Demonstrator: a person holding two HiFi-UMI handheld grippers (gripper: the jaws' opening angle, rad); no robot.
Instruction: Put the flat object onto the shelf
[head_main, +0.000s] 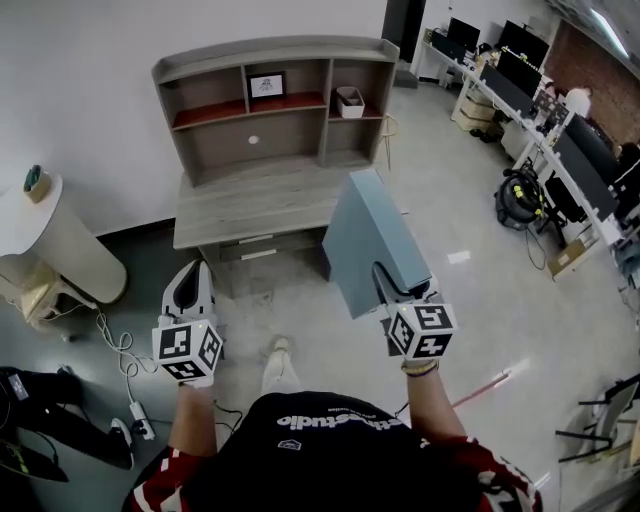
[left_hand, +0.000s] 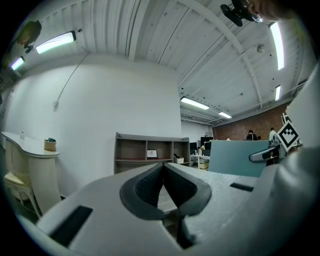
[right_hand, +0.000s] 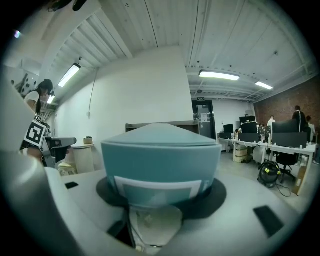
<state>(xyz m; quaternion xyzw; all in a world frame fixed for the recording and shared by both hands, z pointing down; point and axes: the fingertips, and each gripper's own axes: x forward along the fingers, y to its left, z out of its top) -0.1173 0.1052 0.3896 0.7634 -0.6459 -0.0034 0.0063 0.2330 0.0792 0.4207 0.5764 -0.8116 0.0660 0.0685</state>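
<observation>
The flat blue-grey box (head_main: 372, 240) is up in the air at the right, standing on edge and leaning, with its lower edge clamped in the right gripper (head_main: 388, 290). That gripper's jaws stand wide and press on both faces of the box. In the head view the box's top corner overlaps the front right corner of the grey wooden desk (head_main: 250, 205), but the box is still on the person's side of that edge. The grey wooden shelf unit (head_main: 275, 100) stands on the desk against the white wall. Its middle compartment holds a small framed picture (head_main: 266, 86) and its right compartment a small white basket (head_main: 349, 102), while its top board is bare. The left gripper (head_main: 190, 288) is level, pointing towards the desk, with its pads meeting at the tips and nothing between them. Bare grey floor lies between the person and the desk front. At the left are a round white side table (head_main: 60, 240) and loose white cables (head_main: 120, 350). At the right, well apart, are office desks with monitors (head_main: 520, 80) and a yellow-and-black vacuum cleaner (head_main: 520, 195).
</observation>
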